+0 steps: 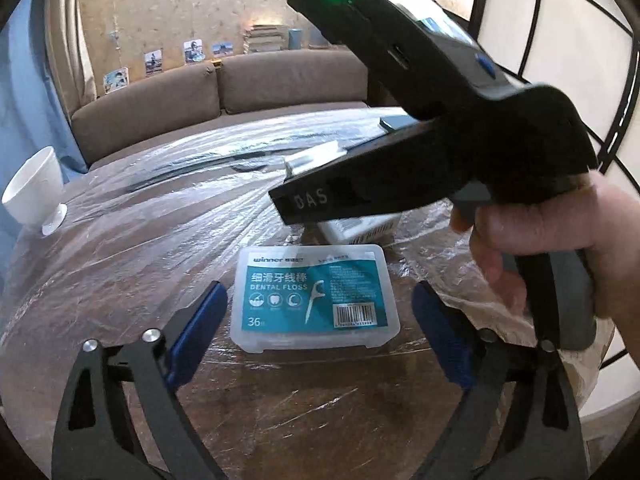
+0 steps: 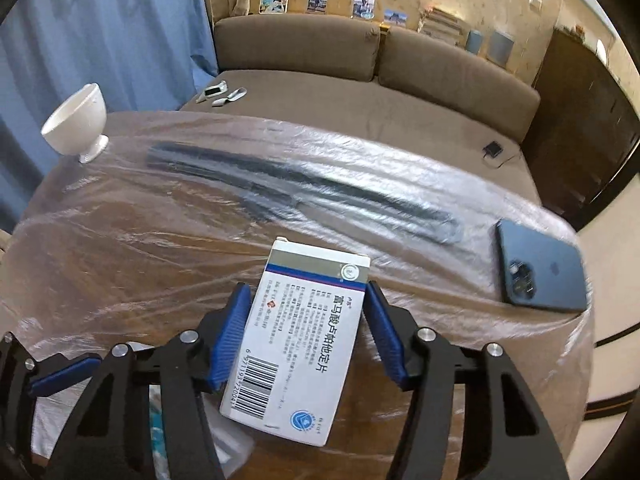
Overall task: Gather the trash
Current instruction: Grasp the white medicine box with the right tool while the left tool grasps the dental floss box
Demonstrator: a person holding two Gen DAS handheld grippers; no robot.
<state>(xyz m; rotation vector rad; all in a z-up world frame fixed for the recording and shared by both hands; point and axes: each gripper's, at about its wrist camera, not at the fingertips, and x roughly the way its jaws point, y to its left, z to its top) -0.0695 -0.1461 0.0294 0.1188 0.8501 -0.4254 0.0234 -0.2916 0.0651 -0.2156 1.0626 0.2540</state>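
Left tool (image 1: 320, 312) wide around "winner DENTAL FLOSS" box (image 1: 315, 298); right tool (image 2: 306, 334) grips barcoded medicine carton (image 2: 296, 340)

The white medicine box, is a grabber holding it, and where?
Yes. The right gripper pinches the medicine box by its two long sides. The left gripper holds nothing.

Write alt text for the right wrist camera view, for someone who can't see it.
The right gripper has its blue pads against both sides of a white medicine box on a plastic-covered table. A dark phone lies face down to the right, a white cup stands far left, and a brown sofa sits behind.
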